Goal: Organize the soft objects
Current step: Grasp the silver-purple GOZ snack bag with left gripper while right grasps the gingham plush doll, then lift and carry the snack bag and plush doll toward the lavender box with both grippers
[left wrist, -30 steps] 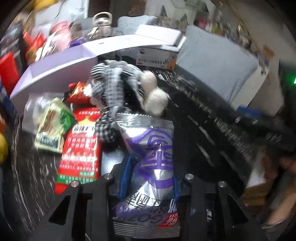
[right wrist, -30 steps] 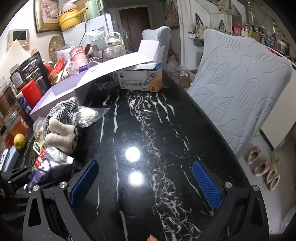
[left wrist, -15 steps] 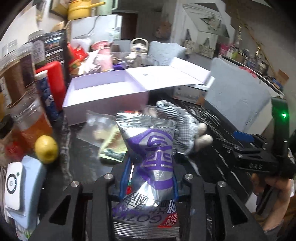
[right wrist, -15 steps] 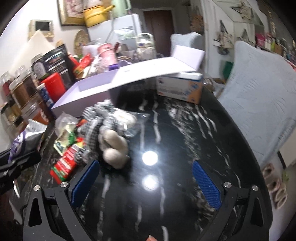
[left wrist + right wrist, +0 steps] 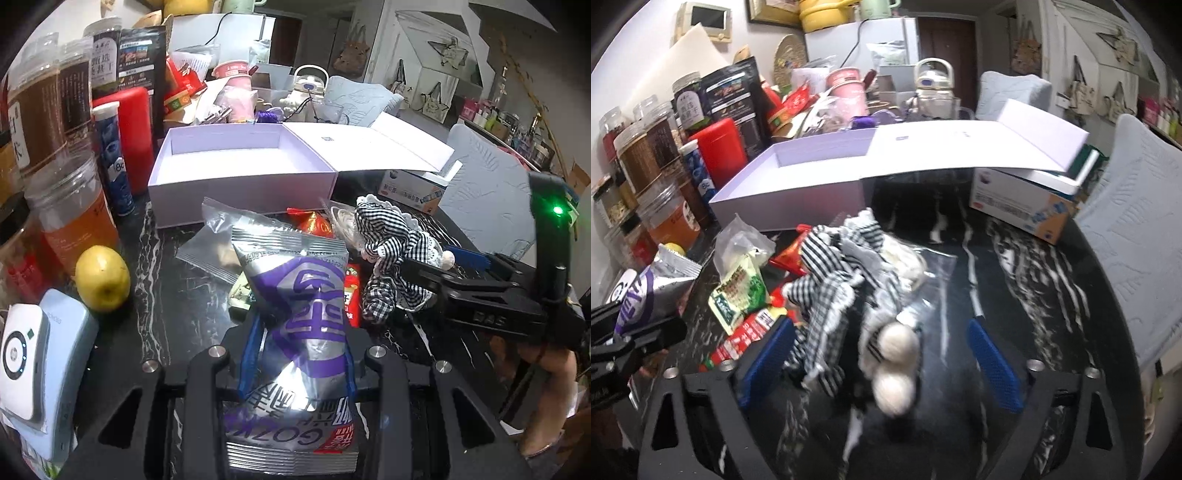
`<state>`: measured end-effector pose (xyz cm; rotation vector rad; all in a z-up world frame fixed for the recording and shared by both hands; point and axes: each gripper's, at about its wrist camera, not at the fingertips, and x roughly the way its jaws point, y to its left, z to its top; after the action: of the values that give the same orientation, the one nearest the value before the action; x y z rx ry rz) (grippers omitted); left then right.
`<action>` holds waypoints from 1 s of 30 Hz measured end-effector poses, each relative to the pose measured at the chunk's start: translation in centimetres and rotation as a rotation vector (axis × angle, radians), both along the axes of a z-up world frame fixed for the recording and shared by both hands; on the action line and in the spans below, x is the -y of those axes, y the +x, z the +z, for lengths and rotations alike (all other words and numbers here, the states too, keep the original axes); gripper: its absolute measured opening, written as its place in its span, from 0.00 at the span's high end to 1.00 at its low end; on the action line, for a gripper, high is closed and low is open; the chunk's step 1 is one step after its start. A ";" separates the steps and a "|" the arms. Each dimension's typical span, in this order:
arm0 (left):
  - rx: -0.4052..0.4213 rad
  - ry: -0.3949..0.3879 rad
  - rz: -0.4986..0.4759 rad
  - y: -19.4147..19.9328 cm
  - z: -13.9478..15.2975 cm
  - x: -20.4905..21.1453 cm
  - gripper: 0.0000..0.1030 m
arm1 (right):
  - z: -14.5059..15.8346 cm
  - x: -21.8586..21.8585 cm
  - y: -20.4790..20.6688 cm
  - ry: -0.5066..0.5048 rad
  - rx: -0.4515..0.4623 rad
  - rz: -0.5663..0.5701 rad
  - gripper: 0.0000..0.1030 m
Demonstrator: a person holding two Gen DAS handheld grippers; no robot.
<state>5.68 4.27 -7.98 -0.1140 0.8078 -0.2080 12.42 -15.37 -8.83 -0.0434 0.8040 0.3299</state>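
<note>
A silver and purple snack bag (image 5: 303, 295) stands upright between the blue pads of my left gripper (image 5: 299, 354), which is shut on it, in front of an open white box (image 5: 240, 162). A black-and-white checkered cloth toy (image 5: 834, 295) with white pom-poms lies on the black marble table (image 5: 1034, 295). My right gripper (image 5: 879, 354) straddles the toy and its jaws are closing. The left pad is at the cloth's edge and the right pad stands apart from it. The left wrist view shows the right gripper (image 5: 439, 260) at the toy (image 5: 388, 236).
Jars (image 5: 70, 218), a red canister (image 5: 136, 136), a lemon (image 5: 103, 282) and a white device (image 5: 22, 365) crowd the left side. A green packet (image 5: 738, 291) and a red packet (image 5: 746, 336) lie beside the toy. A cardboard box (image 5: 1023, 206) props the lid; a chair (image 5: 1137, 236) stands right.
My left gripper has lifted the snack bag off the pile and swung left to face the open box. My right gripper has moved left over the checkered toy, and its jaws have narrowed.
</note>
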 end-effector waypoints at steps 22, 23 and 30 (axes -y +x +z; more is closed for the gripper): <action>-0.012 -0.015 -0.030 -0.5 -0.3 1.1 0.65 | 0.5 1.8 -2.5 0.087 -0.011 0.058 0.61; -0.009 -0.015 -0.034 -0.7 -0.2 1.2 0.65 | 0.7 2.0 -2.9 0.088 -0.006 0.057 0.61; 0.014 -0.003 -0.045 -1.5 0.6 1.8 0.65 | 1.5 3.0 -5.8 0.106 0.013 0.064 0.61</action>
<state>4.20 2.46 -7.40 -0.0970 0.7962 -0.2522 6.57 -18.34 -7.36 0.0280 0.7727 0.4320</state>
